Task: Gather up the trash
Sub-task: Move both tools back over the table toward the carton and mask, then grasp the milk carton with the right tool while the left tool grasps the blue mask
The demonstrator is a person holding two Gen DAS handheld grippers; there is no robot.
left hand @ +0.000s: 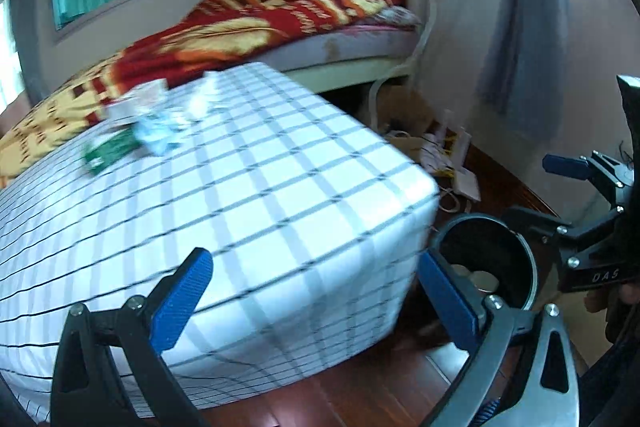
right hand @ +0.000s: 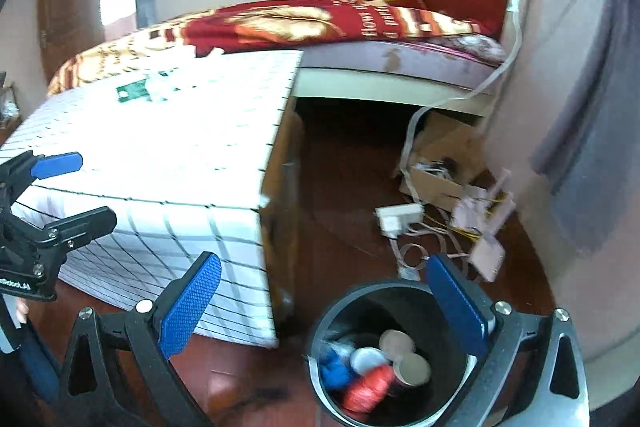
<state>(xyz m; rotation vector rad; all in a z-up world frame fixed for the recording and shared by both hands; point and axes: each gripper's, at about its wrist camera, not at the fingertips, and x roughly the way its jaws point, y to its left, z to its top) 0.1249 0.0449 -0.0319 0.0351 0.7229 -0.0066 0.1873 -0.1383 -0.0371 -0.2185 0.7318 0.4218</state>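
Readable writing first: the right gripper point(left hand: 592, 195), seen at the right edge of the left wrist view, is showing "DAS" in pale letters on its black body. The left gripper's point(right hand: 60, 187) body in the right wrist view is carrying a white label too blurred to read. The red-and-gold blanket point(right hand: 360, 19) on the bed is showing white lettering, approx "How b…", rest unreadable.

Both claws are standing spread wide w/ nothing between the blue pads. The left gripper point(left hand: 316, 299) is hovering over the near corner of the table, which is wearing a white checked cloth point(left hand: 248, 195). The right gripper point(right hand: 324, 307) is hanging above the black bin point(right hand: 340, 307) on the wood floor, just beside the table corner.

Trash on table point(left hand: 140, 123): a green-and-white packet plus crumpled pale wrappers are lying at the far side of the cloth, near the bed, well apart from both grippers; blurred in both views.

Only the right wrist view is looking into the bin: blue, white and red-orange items + two round metal lids. Left wrist view is catching just the bin point(left hand: 488, 259) rim and a lid. A cardboard box point(right hand: 444, 163) w/ cables is sitting by the wall.
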